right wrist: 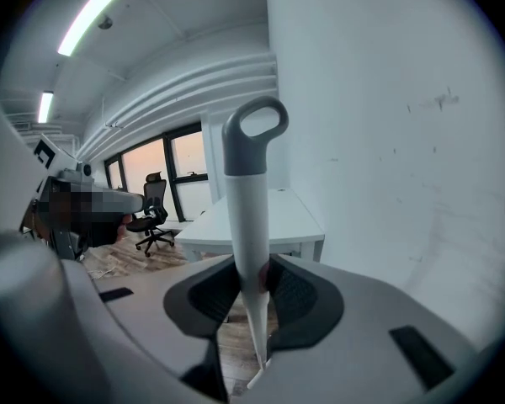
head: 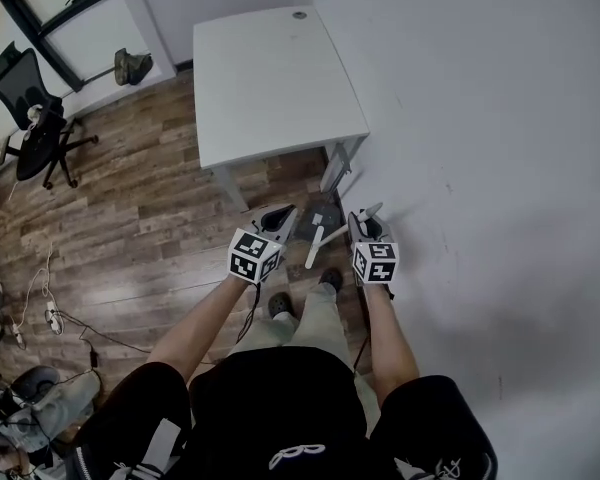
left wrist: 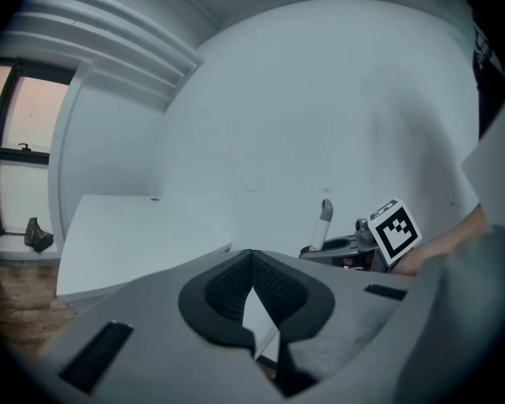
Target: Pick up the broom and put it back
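Near one table (head: 270,78), one broom (right wrist: 247,225), two grippers (head: 282,215) (head: 366,220)

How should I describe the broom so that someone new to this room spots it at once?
Start at the white table by the wall. In front of it, the right gripper is shut on the broom: a white stick topped by a grey loop, which the other white stick beside it lacks.

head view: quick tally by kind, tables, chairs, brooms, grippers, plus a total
table: 1
chair: 1
broom: 1
grippers: 2, left gripper and right gripper
total: 5
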{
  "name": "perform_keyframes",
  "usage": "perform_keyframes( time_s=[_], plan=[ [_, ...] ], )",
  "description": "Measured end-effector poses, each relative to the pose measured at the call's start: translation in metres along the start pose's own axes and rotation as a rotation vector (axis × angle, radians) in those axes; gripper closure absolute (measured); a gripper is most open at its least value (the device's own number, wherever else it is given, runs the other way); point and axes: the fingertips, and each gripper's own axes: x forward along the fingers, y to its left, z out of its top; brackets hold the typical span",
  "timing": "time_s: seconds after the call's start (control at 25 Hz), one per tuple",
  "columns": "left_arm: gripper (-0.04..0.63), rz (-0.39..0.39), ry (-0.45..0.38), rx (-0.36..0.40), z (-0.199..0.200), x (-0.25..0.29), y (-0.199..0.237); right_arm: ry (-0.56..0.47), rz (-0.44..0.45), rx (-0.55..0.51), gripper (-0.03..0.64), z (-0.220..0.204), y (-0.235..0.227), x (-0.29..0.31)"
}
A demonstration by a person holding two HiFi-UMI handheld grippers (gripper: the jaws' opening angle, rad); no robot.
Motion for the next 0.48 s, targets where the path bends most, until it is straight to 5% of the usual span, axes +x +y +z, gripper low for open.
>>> perform_keyframes(
  time_s=[0.48],
  plan=[
    [0.578, 0.052, -0.079, 0.032, 0.053, -0.023, 0.018, -0.146, 0.077, -0.064, 0.502, 0.114, 0.037, -0.015]
  ],
)
